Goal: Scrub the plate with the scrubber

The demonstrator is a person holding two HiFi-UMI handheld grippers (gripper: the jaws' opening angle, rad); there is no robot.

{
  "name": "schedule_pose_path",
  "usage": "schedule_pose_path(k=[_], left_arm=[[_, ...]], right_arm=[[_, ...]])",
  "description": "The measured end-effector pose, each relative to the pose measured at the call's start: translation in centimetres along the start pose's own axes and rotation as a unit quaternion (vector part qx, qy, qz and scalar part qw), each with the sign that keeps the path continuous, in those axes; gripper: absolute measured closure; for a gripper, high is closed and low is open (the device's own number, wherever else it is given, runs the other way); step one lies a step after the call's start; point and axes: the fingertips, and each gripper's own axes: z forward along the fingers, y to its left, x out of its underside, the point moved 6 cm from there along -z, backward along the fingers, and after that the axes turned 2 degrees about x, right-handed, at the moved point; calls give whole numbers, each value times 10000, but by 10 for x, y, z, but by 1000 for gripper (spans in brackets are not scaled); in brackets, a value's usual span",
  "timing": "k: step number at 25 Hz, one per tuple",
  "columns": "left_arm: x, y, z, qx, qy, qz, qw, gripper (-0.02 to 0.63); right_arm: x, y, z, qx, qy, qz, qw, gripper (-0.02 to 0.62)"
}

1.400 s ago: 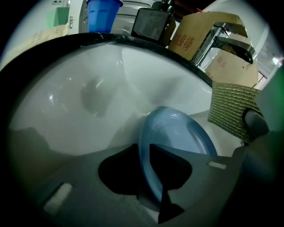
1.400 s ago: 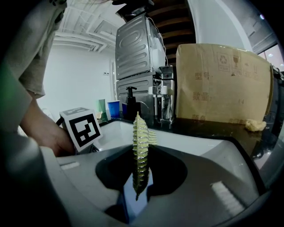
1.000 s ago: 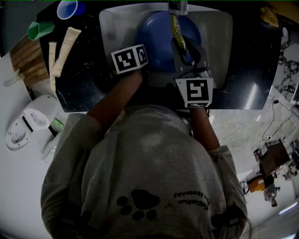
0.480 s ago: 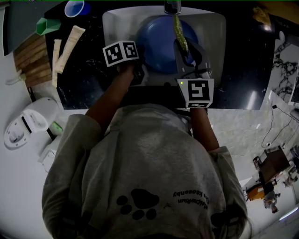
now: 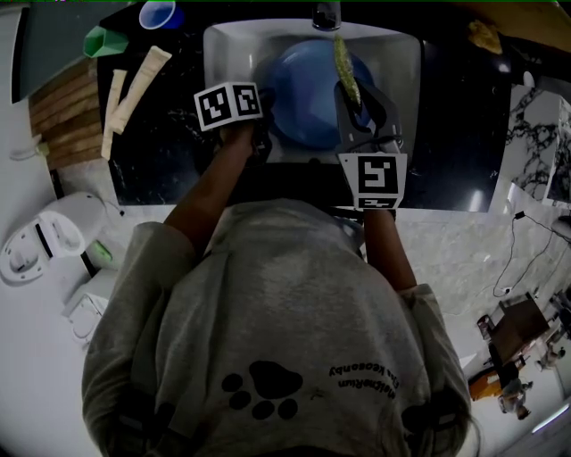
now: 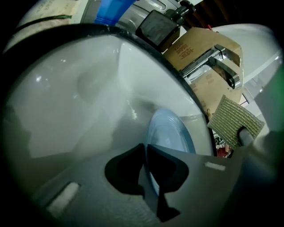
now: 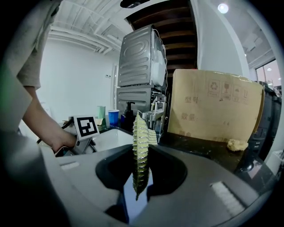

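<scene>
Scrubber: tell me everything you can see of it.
The scrubber is a thin, flat yellow-green pad with a coarse ribbed weave. The right tool pinches it edge-on at one end, the rest standing free beyond the jaws. In the head view it juts over the plate toward the faucet; contact with the plate can't be told.

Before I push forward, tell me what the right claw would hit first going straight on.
Probably the chrome faucet, straight ahead beyond the scrubber held in the right claw; depth is unclear.
</scene>
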Motion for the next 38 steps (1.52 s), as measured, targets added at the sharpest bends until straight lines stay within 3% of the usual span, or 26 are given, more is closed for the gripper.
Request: schedule_pose_path(k=[5,13,20,24,29,34,38], left_arm=[[-6,-13,-22,304,-460,-57,9985,589],[-4,-19,-88,582,-1250,109,9904,589],[7,-4,-150,624,-1889,205,9798,589],[12,7,-181,620,-2210,190,9731,589],[14,11,-210,500,-2577,457,9639,589],[18,9,-227,498,-2816,649,9560,589],[18,11,-239,494,-2972,816,9501,589]], right_arm=[[-4,1,-9,-26,120,-269,9996,520],[-30,33,-26,-443,156,-861,9952,520],[-58,81,-32,-735,-25,-1669,9832,520],[-67,103,-37,-729,37,-1927,9785,520],[-84,124,-43,-659,-72,-2372,9692,520],[-103,154,-41,-633,-248,-3112,9479,520],[-110,185,-31,-651,-238,-4029,9126,520]])
